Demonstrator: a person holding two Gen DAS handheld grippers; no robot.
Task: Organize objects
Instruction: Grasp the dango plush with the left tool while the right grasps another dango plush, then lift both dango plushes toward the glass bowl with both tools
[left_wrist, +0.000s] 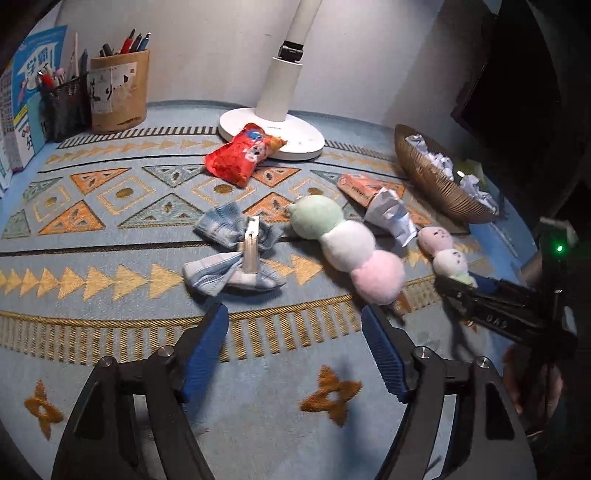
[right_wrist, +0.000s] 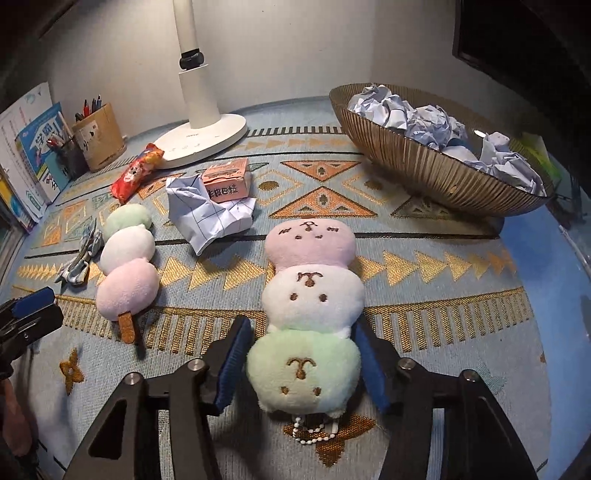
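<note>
A small three-ball plush with faces (right_wrist: 310, 306) lies on the patterned cloth. My right gripper (right_wrist: 301, 354) is open, its blue pads on either side of the green ball; whether they touch it is unclear. The plush also shows in the left wrist view (left_wrist: 445, 254), with the right gripper (left_wrist: 476, 291) at its near end. A larger dango plush on a stick (left_wrist: 343, 243) lies mid-table, also in the right wrist view (right_wrist: 127, 266). A blue plaid bow clip (left_wrist: 236, 254) lies just beyond my open, empty left gripper (left_wrist: 295, 339).
A red snack packet (left_wrist: 240, 155) leans on the white lamp base (left_wrist: 273, 136). An orange box (right_wrist: 227, 184) rests on crumpled paper (right_wrist: 207, 214). A ribbed bowl (right_wrist: 424, 166) of paper balls sits at right. Pen holders (left_wrist: 118, 92) and books stand back left.
</note>
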